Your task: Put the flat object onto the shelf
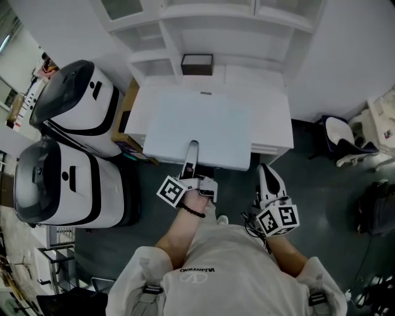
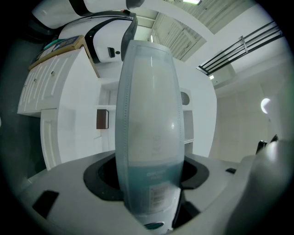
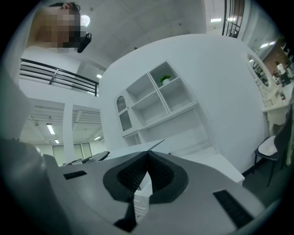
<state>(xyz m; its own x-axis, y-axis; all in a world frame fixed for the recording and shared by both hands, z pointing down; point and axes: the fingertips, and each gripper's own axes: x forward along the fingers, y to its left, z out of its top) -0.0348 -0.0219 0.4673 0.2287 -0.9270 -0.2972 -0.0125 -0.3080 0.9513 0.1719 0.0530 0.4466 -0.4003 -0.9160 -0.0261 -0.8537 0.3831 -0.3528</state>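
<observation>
The flat object (image 1: pixel 200 123), a thin pale panel, is clamped by its near edge in the left gripper (image 1: pixel 192 154) and held out over the white desk (image 1: pixel 271 120), short of the shelf unit (image 1: pixel 213 28) at the far side. I'd judge the pick-up done and the placing not yet begun. The right gripper (image 1: pixel 266 179) hangs to the right, jaws pressed together on nothing, while one low shelf compartment holds a dark brown box (image 1: pixel 197 63) and a higher one a small green plant (image 3: pixel 166 79).

Pale flat board (image 1: pixel 200 126), level, before shelf (image 1: pixel 237 15)
</observation>
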